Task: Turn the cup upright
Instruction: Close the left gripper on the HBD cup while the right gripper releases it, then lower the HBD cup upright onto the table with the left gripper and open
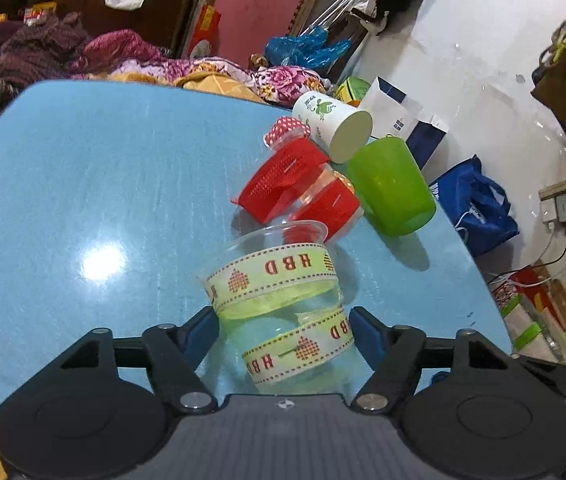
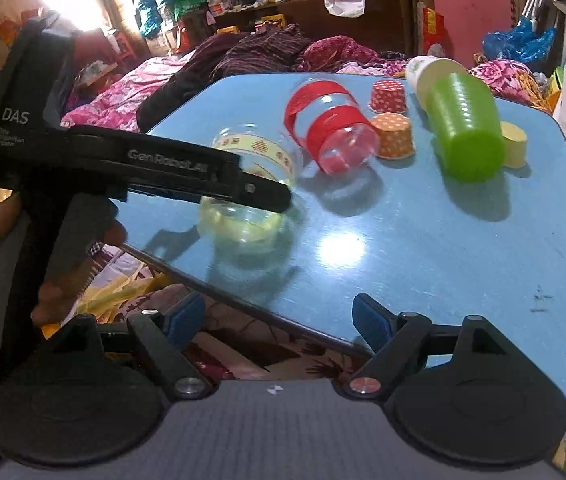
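A clear plastic cup with yellow "HBD" ribbon bands (image 1: pixel 283 312) sits between the blue pads of my left gripper (image 1: pixel 283 332), which is shut on it just above the blue table (image 1: pixel 83 184). In the right wrist view the same cup (image 2: pixel 251 184) shows tilted, with the left gripper (image 2: pixel 243 188) clamped across it from the left. My right gripper (image 2: pixel 279 320) is open and empty at the table's near edge.
A clear cup with red ribbon (image 1: pixel 303 192) lies on its side behind. A green cup (image 1: pixel 391 188) and a white paper cup (image 1: pixel 335 124) lie tipped to the right. Small dotted paper cups (image 2: pixel 393 136) stand nearby. Bedding and bags surround the table.
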